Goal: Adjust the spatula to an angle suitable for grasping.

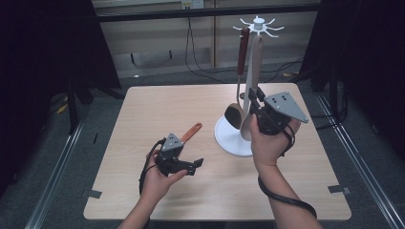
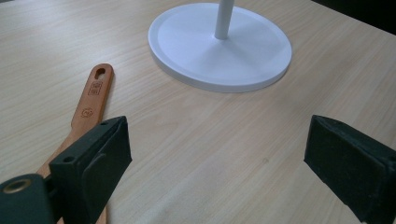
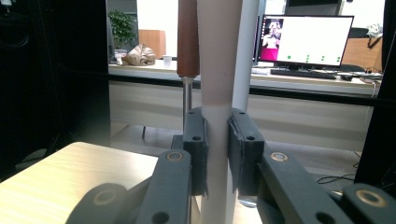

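The left gripper point(image 1: 191, 164) is held low over the wooden table point(image 1: 143, 109), jaws spread wide with nothing between them; released. In the left gripper view an orange-brown wooden handle point(image 2: 91, 100) with a hanging slot at its far end is seen lying flat on the table, just beside and partly under the left-hand jaw, outside the gap. In the high view the same handle point(image 1: 192, 131) is seen sticking out beyond the gripper body, pointing away from the person. Ahead of the open jaws, well apart from them, the round white base point(image 2: 187, 46) of the rack is seen with its post rising from the middle.

Further right, the white rack point(image 1: 259, 24) stands on the table with hooks spread at its top. A utensil with a dark red-brown handle point(image 1: 243, 47) and a metal shaft is hung from it, just left of the pale one, its dark bowl low near the base.

The right gripper point(image 1: 253, 102) is held raised beside the rack, jaws clenched on the pale spoon point(image 1: 255, 67). In the right gripper view the pale handle point(image 3: 217, 70) is seen upright between both pads, which are pressed against its sides. The red-brown handle point(image 3: 187, 37) is seen just beyond the left-hand pad; contact with it cannot be told. The spoon's top end reaches up to the hooks; whether it is hooked cannot be told.
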